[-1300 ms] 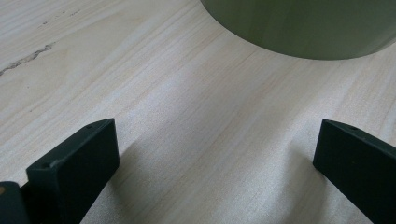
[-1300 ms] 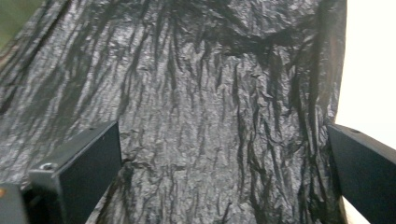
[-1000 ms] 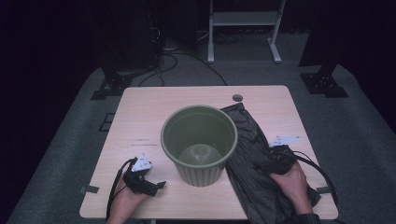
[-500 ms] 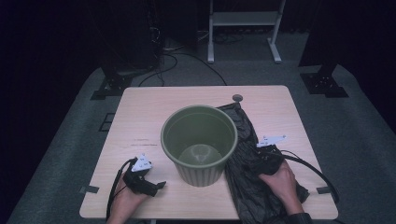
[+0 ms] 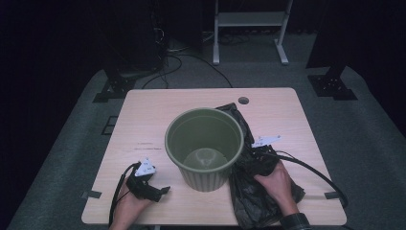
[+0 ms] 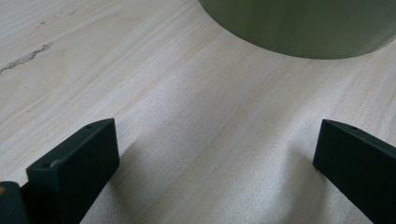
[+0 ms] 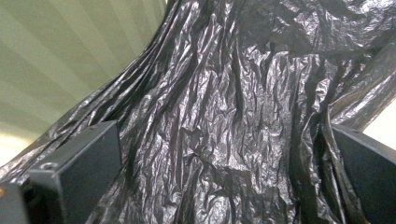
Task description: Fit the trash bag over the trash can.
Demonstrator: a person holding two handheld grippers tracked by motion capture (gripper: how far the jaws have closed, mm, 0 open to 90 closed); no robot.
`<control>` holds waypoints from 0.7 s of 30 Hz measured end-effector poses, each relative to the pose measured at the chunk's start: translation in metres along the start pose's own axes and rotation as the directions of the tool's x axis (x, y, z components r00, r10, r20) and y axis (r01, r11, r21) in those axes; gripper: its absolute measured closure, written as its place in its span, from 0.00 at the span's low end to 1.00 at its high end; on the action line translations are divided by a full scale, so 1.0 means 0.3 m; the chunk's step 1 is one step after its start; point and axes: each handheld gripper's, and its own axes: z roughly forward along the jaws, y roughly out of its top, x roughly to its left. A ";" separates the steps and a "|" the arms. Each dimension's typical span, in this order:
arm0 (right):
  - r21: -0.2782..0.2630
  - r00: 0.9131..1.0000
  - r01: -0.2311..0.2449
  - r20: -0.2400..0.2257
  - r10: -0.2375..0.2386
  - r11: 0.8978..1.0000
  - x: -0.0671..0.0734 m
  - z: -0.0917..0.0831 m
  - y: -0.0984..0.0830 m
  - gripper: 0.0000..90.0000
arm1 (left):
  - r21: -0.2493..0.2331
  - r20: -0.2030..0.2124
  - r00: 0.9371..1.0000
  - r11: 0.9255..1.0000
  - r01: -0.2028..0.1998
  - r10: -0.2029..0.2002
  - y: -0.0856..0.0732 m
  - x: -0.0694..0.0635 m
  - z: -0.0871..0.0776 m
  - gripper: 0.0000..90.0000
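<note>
A light wooden table (image 5: 158, 120) is filling the middle of the high view, standing on grey carpet (image 5: 72, 143) in a dark room. A green ribbed bin (image 5: 205, 143) is standing upright near the middle of the table, its mouth open and its inside showing bare. A crumpled black plastic bag (image 5: 253, 196) is lying on the table just to the right of the bin, pressing against the bin's side and reaching from behind its far rim toward the near edge. The right gripper (image 5: 258, 155) is resting on the bag beside the bin, with the person's right hand (image 5: 275, 184) lying over the plastic behind it; in the right gripper view its jaws are standing wide apart with the wrinkled bag (image 7: 224, 121) spreading between them and the bin's ribbed wall (image 7: 65, 60) rising just beside it, and nothing is being pinched. The left gripper (image 5: 160, 190) is lying low on the table near its front left corner, well apart from the bag; in the left gripper view its jaws are spread wide over bare wood (image 6: 196, 140), pointing toward the bin's base (image 6: 303, 28).
</note>
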 end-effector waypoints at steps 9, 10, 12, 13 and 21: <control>0.017 0.998 0.049 0.037 -0.049 0.999 0.039 0.040 0.019 0.04 | 0.000 0.000 1.000 1.000 0.000 0.000 0.000 0.000 0.000 0.00; 0.010 0.998 0.052 0.043 -0.052 0.999 0.042 0.040 0.019 0.07 | 0.000 0.000 1.000 1.000 0.000 0.000 0.000 0.000 0.000 0.00; 0.006 0.995 0.066 0.071 -0.067 0.998 0.048 0.038 0.017 0.13 | 0.000 0.000 1.000 1.000 0.000 0.000 0.000 0.000 0.000 0.00; 0.006 0.993 0.076 0.089 -0.076 0.997 0.051 0.036 0.015 0.16 | 0.000 0.000 1.000 1.000 -0.001 0.001 0.000 0.000 0.000 0.00; -0.005 0.992 0.109 0.058 -0.108 0.994 0.065 0.015 0.012 0.55 | 0.000 0.000 1.000 1.000 0.000 0.000 0.000 -0.001 0.000 0.00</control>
